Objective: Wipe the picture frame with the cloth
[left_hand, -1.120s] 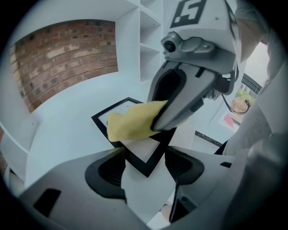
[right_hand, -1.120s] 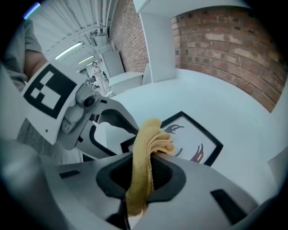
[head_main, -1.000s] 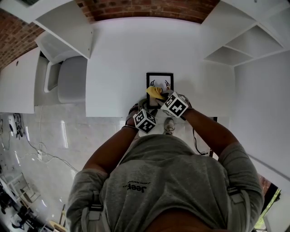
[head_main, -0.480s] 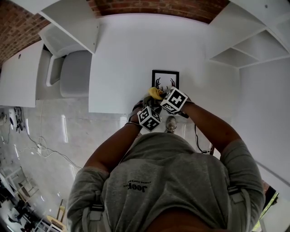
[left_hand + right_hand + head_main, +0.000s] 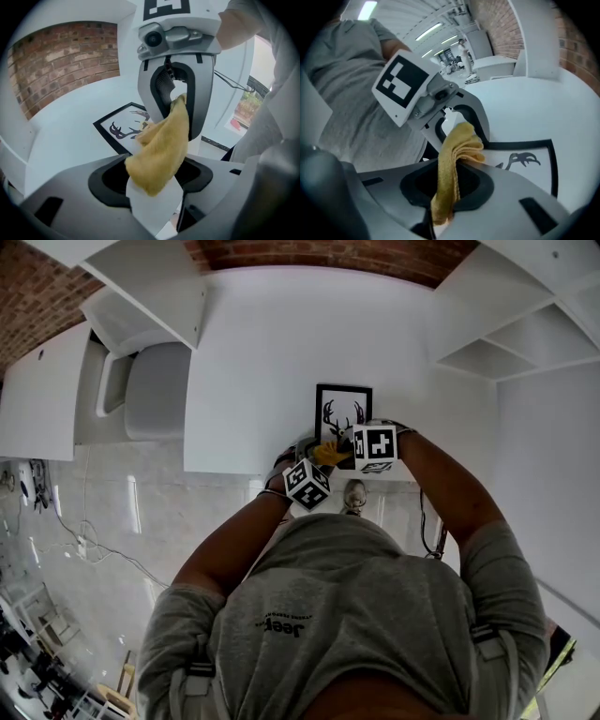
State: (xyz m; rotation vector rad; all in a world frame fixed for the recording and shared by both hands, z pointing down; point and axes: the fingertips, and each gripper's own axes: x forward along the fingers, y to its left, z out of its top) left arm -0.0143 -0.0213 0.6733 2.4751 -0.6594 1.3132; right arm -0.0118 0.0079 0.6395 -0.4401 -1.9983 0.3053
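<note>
Since half a second ago, the right gripper [image 5: 439,216] is sitting a little more to the right, and the yellow cloth [image 5: 330,454] is lying closer to the near edge of the picture frame [image 5: 343,409], so more of the antler print is showing.

Around the frame, the white desk [image 5: 253,352] is carrying nothing else that I can see. A grey chair [image 5: 155,395] is standing at the desk's left side, white shelves [image 5: 506,334] are standing at the right, and a brick wall [image 5: 309,254] is running behind. Cables [image 5: 84,554] are lying on the pale floor at the left. Only the cloth and the two grippers are covering the frame's near short edge.

The frame is lying flat on the desk near its front edge. Its long axis is running away from the person, and the antlers are pointing to the far side.

Both forearms are reaching forward and coming together over the desk edge, the left forearm [image 5: 234,540] from the left and the right forearm [image 5: 441,493] from the right. The two grippers are facing each other, tips nearly meeting. The right gripper's jaws are closed on one narrow end of the cloth. The broader folded end is reaching to the left gripper [image 5: 154,206] and draping over its jaw tips, so I cannot tell if those jaws are pinching it.
</note>
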